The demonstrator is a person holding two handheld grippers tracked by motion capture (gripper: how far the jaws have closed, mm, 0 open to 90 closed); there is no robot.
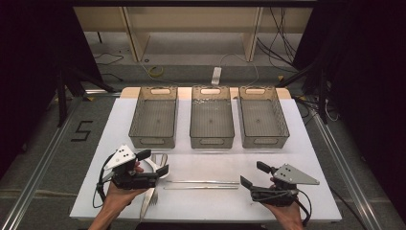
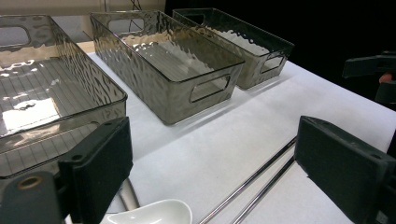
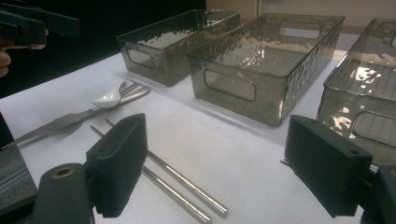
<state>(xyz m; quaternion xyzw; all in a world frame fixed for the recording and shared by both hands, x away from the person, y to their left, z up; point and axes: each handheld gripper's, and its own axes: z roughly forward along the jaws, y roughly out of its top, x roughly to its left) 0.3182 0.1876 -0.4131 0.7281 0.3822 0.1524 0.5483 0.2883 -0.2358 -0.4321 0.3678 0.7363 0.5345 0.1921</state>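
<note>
Left claw (image 1: 152, 162) held open, empty, just above white spoon (image 2: 154, 212) & other cutlery at desk's (image 1: 201, 201) near-left. Right claw (image 1: 253, 174) also open, empty, hovering at near-right. 2 metal chopsticks (image 1: 201, 184) lay side by side btwn both claws. 3 smoky plastic bins (image 1: 212, 117) stood in a row further back, well apart from cutlery.

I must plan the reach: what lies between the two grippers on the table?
In the high view, two metal chopsticks lie between the left gripper and right gripper.
</note>
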